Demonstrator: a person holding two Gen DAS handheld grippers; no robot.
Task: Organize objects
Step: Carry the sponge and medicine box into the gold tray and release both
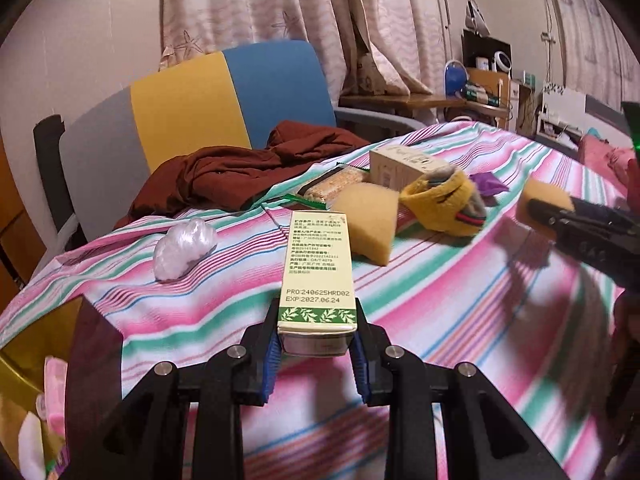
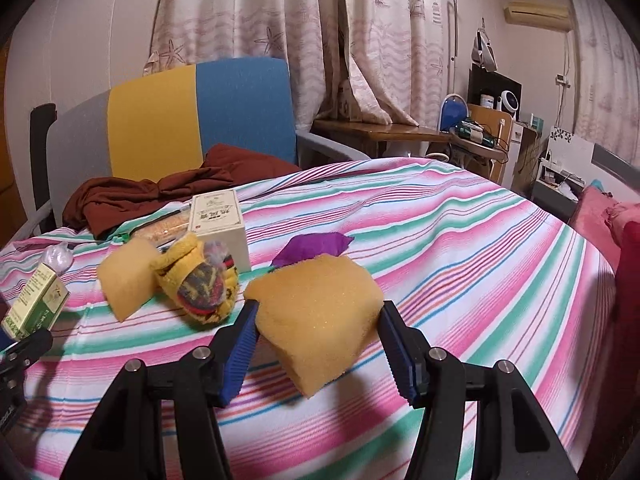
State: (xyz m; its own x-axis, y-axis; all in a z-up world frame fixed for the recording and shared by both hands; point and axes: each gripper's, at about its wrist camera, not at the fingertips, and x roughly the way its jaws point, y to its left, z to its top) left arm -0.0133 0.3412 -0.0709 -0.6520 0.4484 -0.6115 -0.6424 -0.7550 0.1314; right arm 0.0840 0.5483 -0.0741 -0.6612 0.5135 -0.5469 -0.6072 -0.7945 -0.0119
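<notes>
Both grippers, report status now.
Left gripper shut on green-and-cream box. Right gripper shut on yellow sponge. Second sponge, yellow glove, white box lie on striped bedspread ahead.

I'm working in a home bedroom: a striped bedsheet (image 2: pixel 440 248) spreads under and ahead of my jaws, starfish-print curtains (image 2: pixel 304 28) hang beyond, an air conditioner (image 2: pixel 536 14) sits high right, and a cluttered wooden desk (image 2: pixel 400 134) stands beyond the bed.
</notes>
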